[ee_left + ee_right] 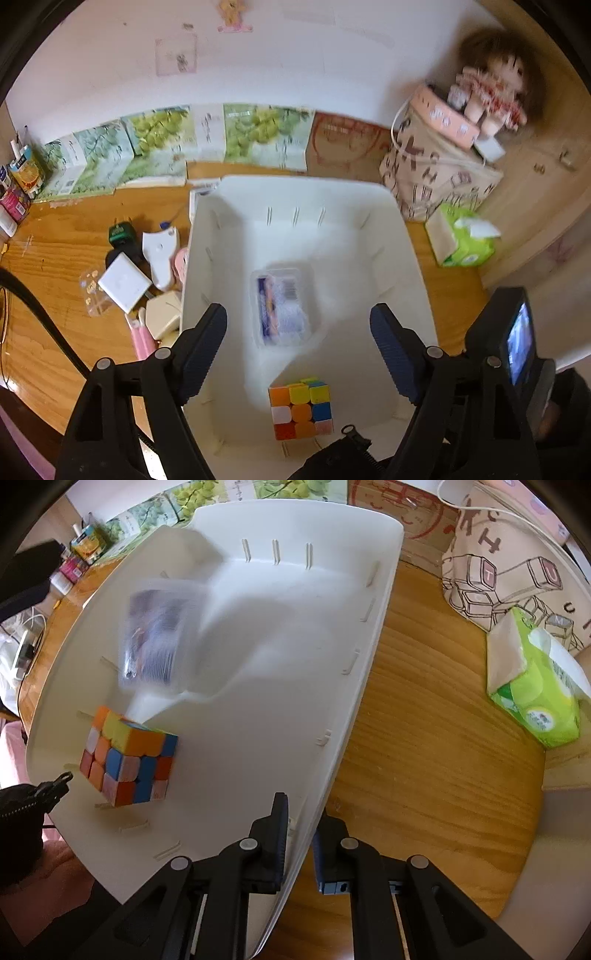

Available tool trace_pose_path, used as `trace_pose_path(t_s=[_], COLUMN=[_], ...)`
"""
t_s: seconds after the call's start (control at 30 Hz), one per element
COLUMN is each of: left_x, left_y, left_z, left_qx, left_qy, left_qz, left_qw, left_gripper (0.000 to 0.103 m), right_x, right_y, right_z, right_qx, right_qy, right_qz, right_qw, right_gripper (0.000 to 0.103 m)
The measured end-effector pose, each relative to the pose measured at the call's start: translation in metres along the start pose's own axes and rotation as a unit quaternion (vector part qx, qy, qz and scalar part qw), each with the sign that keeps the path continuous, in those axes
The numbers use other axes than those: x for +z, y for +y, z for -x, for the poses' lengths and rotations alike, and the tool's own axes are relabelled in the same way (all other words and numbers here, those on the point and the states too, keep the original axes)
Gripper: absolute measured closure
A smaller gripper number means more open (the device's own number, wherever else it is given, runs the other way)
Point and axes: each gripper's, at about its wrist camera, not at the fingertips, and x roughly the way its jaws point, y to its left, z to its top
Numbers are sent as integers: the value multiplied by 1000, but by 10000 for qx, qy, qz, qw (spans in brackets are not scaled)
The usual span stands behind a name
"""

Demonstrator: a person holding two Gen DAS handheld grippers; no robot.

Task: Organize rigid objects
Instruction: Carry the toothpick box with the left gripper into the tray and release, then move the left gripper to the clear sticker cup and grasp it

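Left wrist view: the left gripper [298,332], fingers spread and empty, hangs over a clear plastic card box [281,307] in the white plastic bin [413,258]. The right gripper [299,843] pinches the bin's rim; a tug could tip it, sliding the multicoloured puzzle cube [301,408].

Both wrist views look steeply down, close above the white bin [406,229], sharing its interior and cube [129,757].

Bright daylight, soft shadows; clear box [159,635] motion-blurred; strong fisheye bending, dark vignette at corners.
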Motion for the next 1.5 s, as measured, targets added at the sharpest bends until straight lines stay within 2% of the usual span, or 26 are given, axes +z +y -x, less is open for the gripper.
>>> trace_pose_path(t_s=[0.17, 0.37, 0.6, 0.8, 0.97, 1.23, 1.5], left_x=[2, 2, 7, 16, 23, 29, 33], left_y=[19, 56, 111, 158, 192, 237, 277], left_z=[15, 32, 46, 57, 55, 28, -5], left_qx=[8, 172, 399, 725, 834, 736, 618], left_qy=[-320, -522, -537, -512, -291, 371, 865], left_qz=[167, 454, 979, 1191, 1351, 1658, 2103], left_qw=[9993, 9975, 9929, 9889, 9869, 9827, 9718], left_gripper=[20, 20, 20, 20, 20, 20, 20], right_x=[-2, -3, -6, -9, -12, -12, -12], right_y=[-4, -5, -8, -10, -12, -19, -27], right_z=[1, 2, 3, 3, 2, 4, 4], right_qx=[57, 22, -37, -112, -208, -356, -377], right_qy=[-29, -39, -50, -71, -59, -35, -58], right_qz=[-305, -629, -1062, -1460, -1793, -2183, -2585], right_qw=[9995, 9980, 9943, 9892, 9836, 9752, 9652], right_gripper=[93, 95, 97, 99, 99, 99, 97])
